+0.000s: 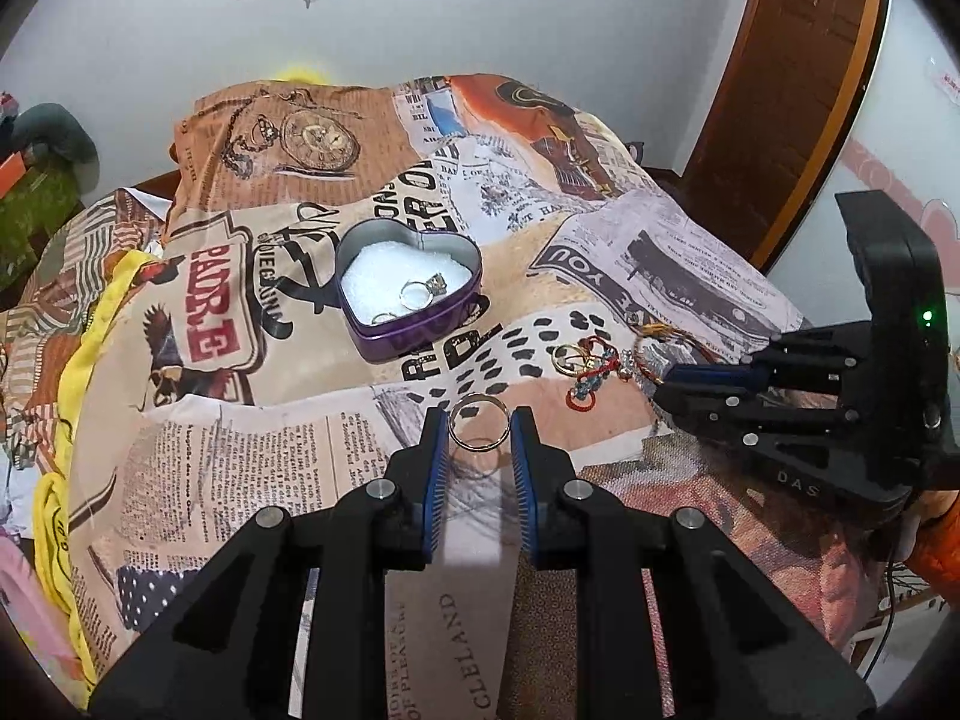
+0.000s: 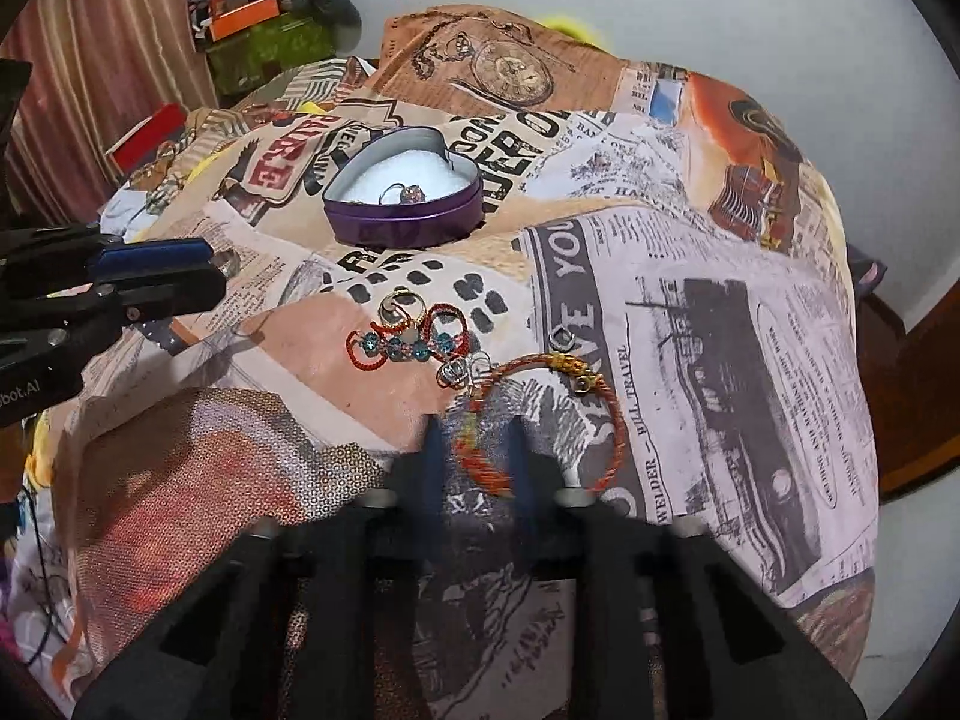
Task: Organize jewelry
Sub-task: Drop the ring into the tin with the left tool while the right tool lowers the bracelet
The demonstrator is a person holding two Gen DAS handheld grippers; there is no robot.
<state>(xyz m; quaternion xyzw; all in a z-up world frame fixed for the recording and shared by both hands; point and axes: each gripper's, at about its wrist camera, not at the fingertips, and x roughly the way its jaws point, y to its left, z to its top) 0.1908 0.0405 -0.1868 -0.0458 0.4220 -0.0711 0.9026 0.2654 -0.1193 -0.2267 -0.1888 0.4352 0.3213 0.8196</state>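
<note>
Between the blue pads of the left claw sat a silver ring, lying on the printed cloth. The jaws stood apart, one on each side of the ring, and I could not tell if they touched it yet. To do this step well, I think the claw had to close slowly and evenly, low to the cloth, so the thin ring would not flip or slide out. Up ahead was the heart tin with two rings already on its white foam, so this ring likely belonged there too. Off to the right, the right claw was blurred, with its jaws apart around the red bracelet. A gold ring and a beaded charm waited nearby.
</note>
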